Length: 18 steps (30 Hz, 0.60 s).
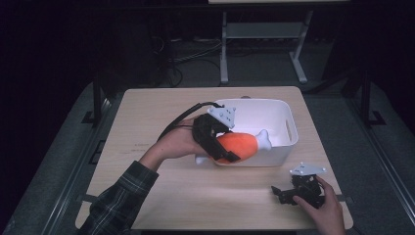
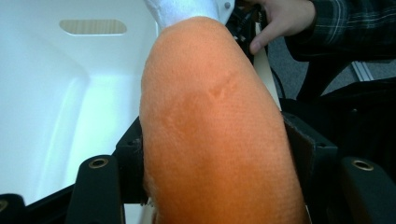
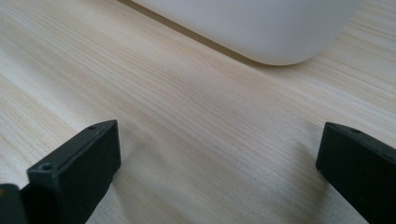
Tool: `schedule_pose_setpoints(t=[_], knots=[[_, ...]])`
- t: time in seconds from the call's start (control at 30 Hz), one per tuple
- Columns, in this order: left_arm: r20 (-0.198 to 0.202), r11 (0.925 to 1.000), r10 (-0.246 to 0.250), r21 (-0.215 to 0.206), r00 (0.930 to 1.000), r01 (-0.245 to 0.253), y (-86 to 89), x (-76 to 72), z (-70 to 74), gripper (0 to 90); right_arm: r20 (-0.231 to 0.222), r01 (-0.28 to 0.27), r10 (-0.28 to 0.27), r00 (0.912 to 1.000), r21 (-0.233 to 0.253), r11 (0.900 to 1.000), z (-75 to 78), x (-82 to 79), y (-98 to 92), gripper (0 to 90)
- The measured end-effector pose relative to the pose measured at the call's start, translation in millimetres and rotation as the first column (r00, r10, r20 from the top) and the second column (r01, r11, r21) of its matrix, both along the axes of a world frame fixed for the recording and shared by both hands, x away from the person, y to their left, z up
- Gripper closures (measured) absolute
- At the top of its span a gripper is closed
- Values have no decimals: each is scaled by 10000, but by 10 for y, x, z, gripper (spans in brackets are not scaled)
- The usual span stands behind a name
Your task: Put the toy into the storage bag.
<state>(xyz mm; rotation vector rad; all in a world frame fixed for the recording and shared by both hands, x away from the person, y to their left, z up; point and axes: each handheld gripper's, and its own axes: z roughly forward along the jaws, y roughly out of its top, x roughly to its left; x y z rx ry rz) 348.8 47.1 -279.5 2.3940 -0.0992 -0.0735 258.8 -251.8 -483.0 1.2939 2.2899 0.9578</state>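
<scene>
An orange plush drumstick (image 1: pixel 241 145) with white bone ends is held over the near rim of a white plastic bin (image 1: pixel 288 128), its white tip pointing into the bin. My left gripper (image 1: pixel 221 147) is shut on the drumstick's orange body (image 2: pixel 215 140), which bulges between the black jaws. The bin's inner wall (image 2: pixel 56 107) lies to the left of it. My right gripper (image 1: pixel 280 193) rests on the table near the front right edge, open, with bare wood between its jaws (image 3: pixel 215 154). The bin's outer corner (image 3: pixel 261 28) is ahead of it.
The light wooden table (image 1: pixel 161 186) stands on a grey floor. Behind it are a white metal frame (image 1: pixel 259 44) and loose cables (image 1: pixel 186 58). The bin has a slot handle (image 1: pixel 293 128) on its right side.
</scene>
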Motion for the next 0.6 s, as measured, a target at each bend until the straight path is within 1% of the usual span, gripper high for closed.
schedule_pose_setpoints(t=[0.07,0.1,0.27,0.4,0.43,0.47,0.5,0.53,0.57,0.6], knots=[[138,9999,-100,75,9999,99,-41,44,31,355,-3,-1,1,10000,4,10000,0,0,0,0],[138,9999,-100,75,9999,99,-41,44,31,355,1,0,0,10000,6,10000,0,0,0,0],[341,9993,-270,270,9991,261,-140,158,85,355,-19,3,-3,10000,19,10000,0,-1,1,0],[410,9992,-304,252,9987,294,-199,244,123,355,0,-5,5,10000,7,10000,0,0,-1,0],[410,9992,-304,252,9987,294,-199,244,123,355,0,-5,5,10000,7,10000,0,0,-1,0],[494,9991,-315,295,9983,300,-227,288,138,355,4,-3,3,10000,-14,10000,0,0,-1,0],[494,9991,-315,295,9983,300,-227,288,138,355,4,-3,3,10000,-14,10000,0,0,-1,0],[525,9991,-342,260,9980,329,-254,332,149,355,13,21,-21,10000,-12,10000,0,0,0,0],[525,9991,-342,260,9980,329,-254,332,149,354,13,21,-21,10000,-12,10000,0,0,0,0],[602,9985,-468,322,9971,450,-280,377,168,354,47,-7,7,10000,-32,10000,-2,2,-2,0]])
